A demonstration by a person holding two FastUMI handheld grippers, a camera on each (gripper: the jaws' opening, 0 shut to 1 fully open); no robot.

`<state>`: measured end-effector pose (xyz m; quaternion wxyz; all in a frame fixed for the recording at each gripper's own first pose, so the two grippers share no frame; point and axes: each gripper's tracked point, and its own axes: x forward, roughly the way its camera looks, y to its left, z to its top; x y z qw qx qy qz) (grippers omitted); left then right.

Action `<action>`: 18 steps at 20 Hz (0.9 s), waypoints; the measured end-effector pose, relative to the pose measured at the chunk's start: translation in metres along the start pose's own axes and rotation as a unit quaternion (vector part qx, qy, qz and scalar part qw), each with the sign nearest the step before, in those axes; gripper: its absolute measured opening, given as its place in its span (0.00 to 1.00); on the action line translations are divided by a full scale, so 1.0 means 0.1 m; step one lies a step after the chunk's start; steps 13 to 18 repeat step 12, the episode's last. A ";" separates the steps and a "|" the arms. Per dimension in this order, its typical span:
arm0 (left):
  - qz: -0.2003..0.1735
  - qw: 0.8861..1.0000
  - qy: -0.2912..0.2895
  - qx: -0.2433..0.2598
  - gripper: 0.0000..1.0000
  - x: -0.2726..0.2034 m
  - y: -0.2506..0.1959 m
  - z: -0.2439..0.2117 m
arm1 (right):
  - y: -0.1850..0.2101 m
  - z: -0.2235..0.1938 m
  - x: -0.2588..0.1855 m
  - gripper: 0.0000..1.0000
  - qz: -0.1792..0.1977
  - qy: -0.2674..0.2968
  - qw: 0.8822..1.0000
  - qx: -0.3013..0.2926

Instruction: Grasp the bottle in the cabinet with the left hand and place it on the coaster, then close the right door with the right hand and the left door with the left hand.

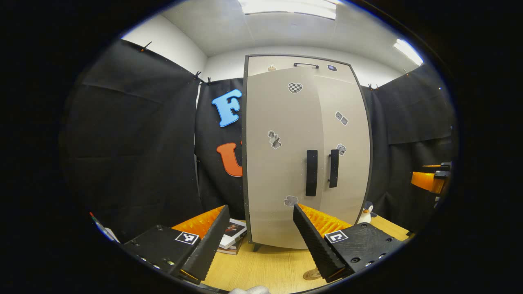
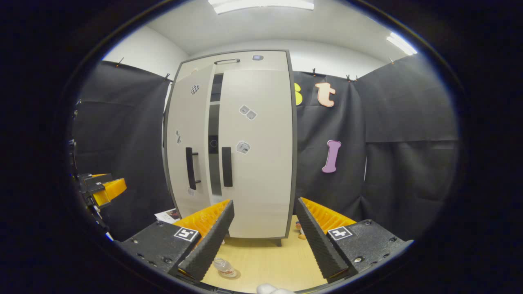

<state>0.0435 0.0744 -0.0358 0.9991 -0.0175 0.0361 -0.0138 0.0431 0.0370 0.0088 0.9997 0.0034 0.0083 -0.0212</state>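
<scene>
While the clear plastic bottle already stands on the round coaster near the wooden table's front edge, the tall grey cabinet's left door remains ajar straight beyond the empty, wide-spread left gripper; the right gripper, likewise wide and empty, faces the shut right door.

A light wooden table is seen, and on it a pale cabinet is stood on short dark feet. Beside the cabinet's left foot a small stack of books is laid, and a penguin figure is placed at its right corner. Nearer the front edge a clear bottle is set on a round coaster.
</scene>
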 end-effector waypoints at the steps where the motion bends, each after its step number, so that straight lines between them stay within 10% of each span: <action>1: -0.001 1.000 -0.001 0.001 0.96 0.01 0.00 0.00 | 0.00 0.00 0.01 1.00 -0.001 0.001 1.000 0.000; 18: 0.006 1.000 0.000 0.014 0.96 0.06 0.07 -0.01 | 0.02 0.01 0.08 1.00 -0.001 -0.002 1.000 0.002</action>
